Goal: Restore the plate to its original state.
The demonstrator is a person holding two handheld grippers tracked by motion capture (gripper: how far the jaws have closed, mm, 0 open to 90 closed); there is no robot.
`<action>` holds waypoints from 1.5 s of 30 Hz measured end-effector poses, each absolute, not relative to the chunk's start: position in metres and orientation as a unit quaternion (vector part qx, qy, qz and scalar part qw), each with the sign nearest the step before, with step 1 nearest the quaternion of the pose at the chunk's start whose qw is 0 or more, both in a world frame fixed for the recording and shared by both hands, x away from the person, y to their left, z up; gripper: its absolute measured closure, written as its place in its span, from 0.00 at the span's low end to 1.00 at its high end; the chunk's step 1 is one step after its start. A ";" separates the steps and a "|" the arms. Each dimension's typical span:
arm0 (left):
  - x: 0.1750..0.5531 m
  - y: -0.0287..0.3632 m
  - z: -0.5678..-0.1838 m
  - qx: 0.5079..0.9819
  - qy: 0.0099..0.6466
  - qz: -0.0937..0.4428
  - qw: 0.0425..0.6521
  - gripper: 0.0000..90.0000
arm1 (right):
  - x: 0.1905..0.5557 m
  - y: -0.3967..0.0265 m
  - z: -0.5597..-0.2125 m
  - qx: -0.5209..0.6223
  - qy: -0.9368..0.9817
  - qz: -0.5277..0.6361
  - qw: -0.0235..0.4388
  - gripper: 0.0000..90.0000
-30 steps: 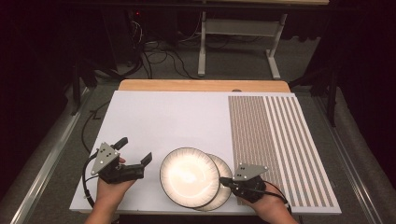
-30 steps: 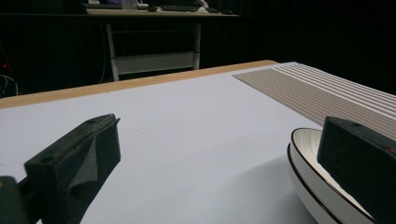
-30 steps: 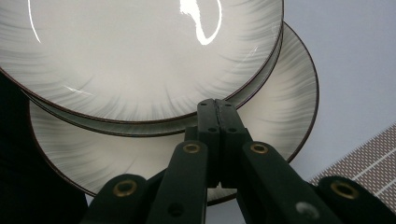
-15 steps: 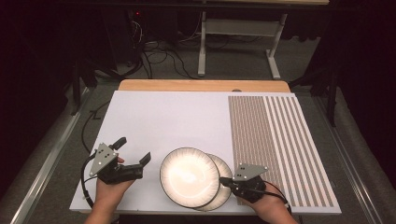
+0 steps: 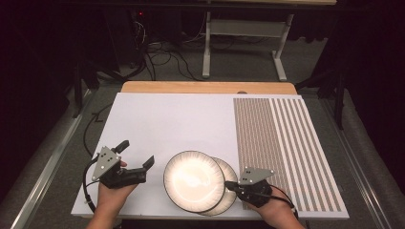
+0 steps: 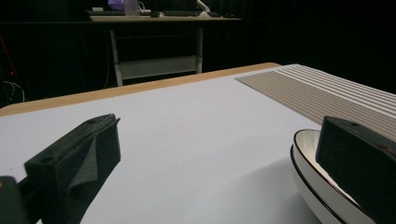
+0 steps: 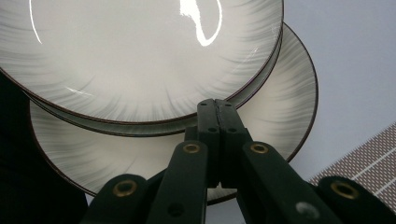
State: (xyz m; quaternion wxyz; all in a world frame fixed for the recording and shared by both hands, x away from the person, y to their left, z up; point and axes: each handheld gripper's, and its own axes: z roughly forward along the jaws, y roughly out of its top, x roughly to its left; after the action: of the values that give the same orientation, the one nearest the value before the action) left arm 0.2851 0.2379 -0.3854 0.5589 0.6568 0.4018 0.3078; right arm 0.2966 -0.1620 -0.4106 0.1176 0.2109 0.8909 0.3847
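White tabletop is bearing two overlapped plates at its near edge. Upper plate is lying face up, round, without a long axis; likely rigid, glossy, breakable, best gripped at the rim. Right gripper, jaws clenched, is touching lower plate; left gripper is gaping beside them.

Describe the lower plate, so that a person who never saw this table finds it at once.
On the white board, look at the near edge, left of the striped mat. Two white, dark-rimmed plates overlap there. The lower plate is the half-covered one, peeking out on the mat's side beside the right gripper, beneath the upper plate.
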 end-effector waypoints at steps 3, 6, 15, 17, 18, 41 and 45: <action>0.285 0.238 -0.385 0.657 0.402 0.308 0.559 0.01 | 0.297 -0.162 -0.411 0.212 0.891 0.385 0.118 1.00; 0.285 0.238 -0.385 0.658 0.400 0.308 0.559 0.01 | 0.297 -0.163 -0.410 0.211 0.891 0.386 0.118 1.00; 0.284 0.239 -0.384 0.654 0.400 0.310 0.562 0.01 | 0.297 -0.164 -0.410 0.218 0.888 0.388 0.118 1.00; 0.284 0.240 -0.384 0.654 0.400 0.311 0.562 0.01 | 0.297 -0.164 -0.410 0.218 0.887 0.390 0.120 1.00; 0.284 0.240 -0.384 0.654 0.400 0.310 0.562 0.01 | 0.298 -0.165 -0.410 0.218 0.886 0.391 0.119 1.00; 0.284 0.239 -0.384 0.657 0.398 0.308 0.562 0.01 | 0.298 -0.167 -0.410 0.219 0.887 0.389 0.120 1.00; 0.284 0.239 -0.385 0.657 0.398 0.308 0.561 0.01 | 0.298 -0.168 -0.409 0.223 0.885 0.390 0.119 1.00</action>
State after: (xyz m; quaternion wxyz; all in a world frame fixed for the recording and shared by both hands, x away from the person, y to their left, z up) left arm 0.2845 0.2393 -0.3845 0.5612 0.6571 0.3980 0.3081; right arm 0.2979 -0.1682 -0.4093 0.1193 0.2229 0.8853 0.3903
